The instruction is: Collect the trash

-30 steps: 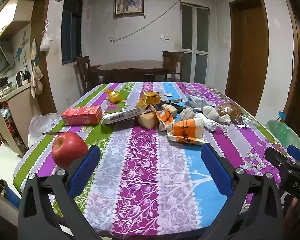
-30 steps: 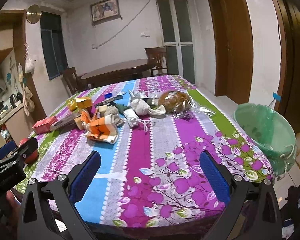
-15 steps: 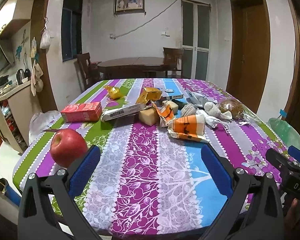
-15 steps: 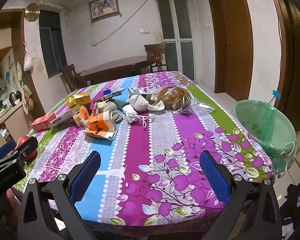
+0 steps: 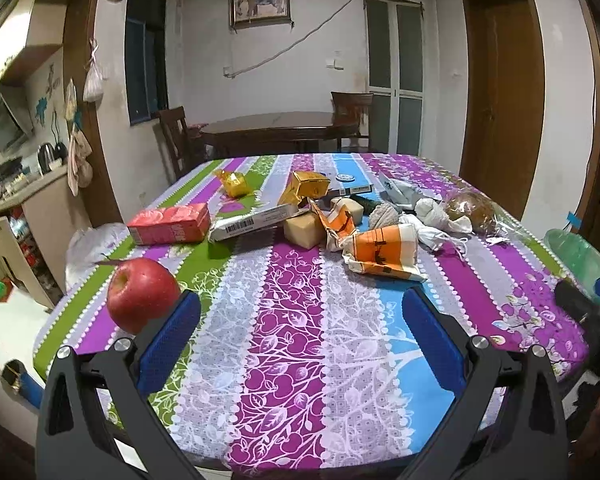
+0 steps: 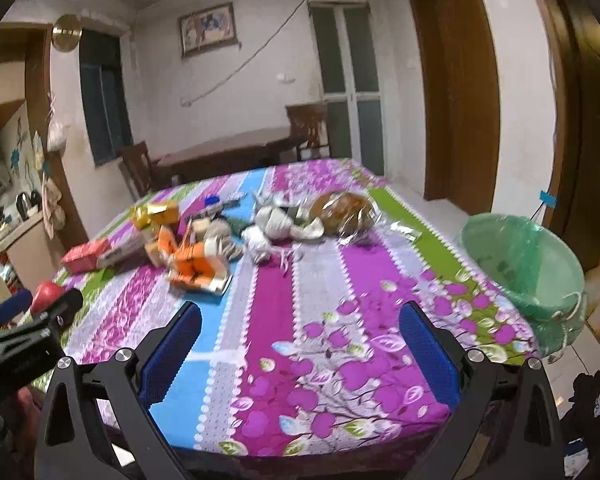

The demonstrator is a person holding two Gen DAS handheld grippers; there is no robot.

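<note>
left wrist view: left gripper [image 5: 300, 320] spread wide, nothing between the blue pads [image 5: 168, 344], touching nothing; it hangs over the near edge of the table [image 5: 284, 380]. trash pile sits well ahead of the fingertips, mid-table: orange wrapper [image 5: 384, 250] closest, just beyond and slightly toward the right finger; tan block [image 5: 305, 230] and flat barcode box [image 5: 254, 222] behind it; gold foil boxes [image 5: 308, 188] further out; red carton [image 5: 170, 224] ahead of the left finger; white cloth wads [image 5: 436, 216] and bagged bread [image 5: 470, 208] beyond the right finger. red apple [image 5: 142, 300] sits just outside the left finger, near but apart; i'd guess it isn't trash. judgement: wide stance looks like a pre-grasp hover, nothing collected yet.

right wrist view: frame is motion-blurred. right gripper [image 6: 300, 320] equally wide, empty, no contact. same pile ahead of and beyond the left finger; orange wrapper [image 6: 198, 268] nearest. bread bag [image 6: 346, 214] straight ahead, far. green-lined bin [image 6: 528, 264] stands off the table edge, outside the right finger and lower than the tabletop, so drops go over that edge. left gripper [image 6: 32, 320] visible at far left, near the apple [image 6: 46, 294].

judgement: bin being on the right-finger side suggests the right does the carrying. the wrapper is soft and crinkly, should crush easily under the pads.
</note>
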